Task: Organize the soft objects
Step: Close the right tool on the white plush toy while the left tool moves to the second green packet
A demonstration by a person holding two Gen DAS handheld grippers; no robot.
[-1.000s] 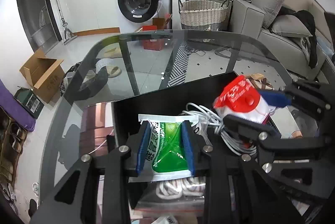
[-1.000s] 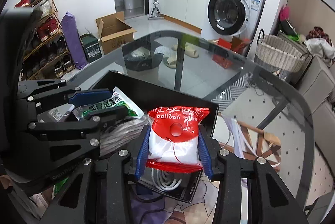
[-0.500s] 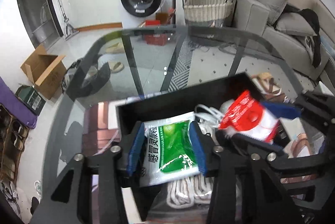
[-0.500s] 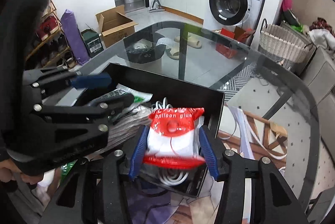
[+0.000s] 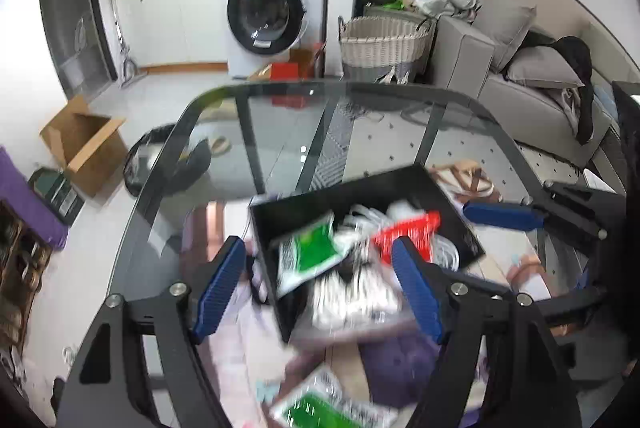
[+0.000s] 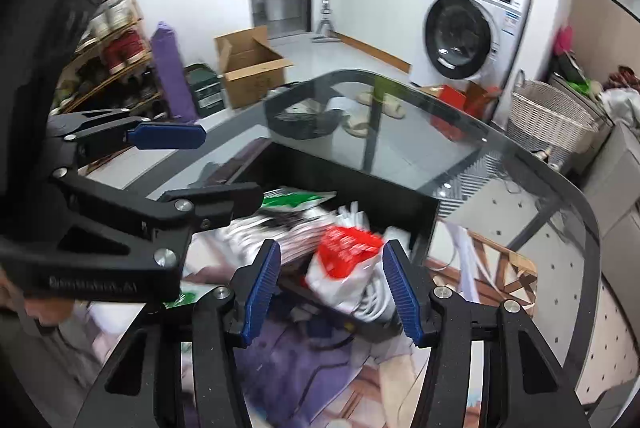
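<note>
We see the left hand-held gripper (image 5: pixel 316 286) opening over the green packet (image 5: pixel 310 254), right hand-held gripper (image 6: pixel 328 292) spread around the red-white bag (image 6: pixel 346 260), both in the black box (image 5: pixel 448 200).

Black bin (image 5: pixel 280 216) crammed with packets, glass table (image 5: pixel 280 132) beyond bare

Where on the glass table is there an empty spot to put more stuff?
The glass table is bare beyond the far wall of the black box, out to its curved edge. The box is crowded: green packet, red bag, white cables. Near the tongs, more packets clutter the table.
</note>
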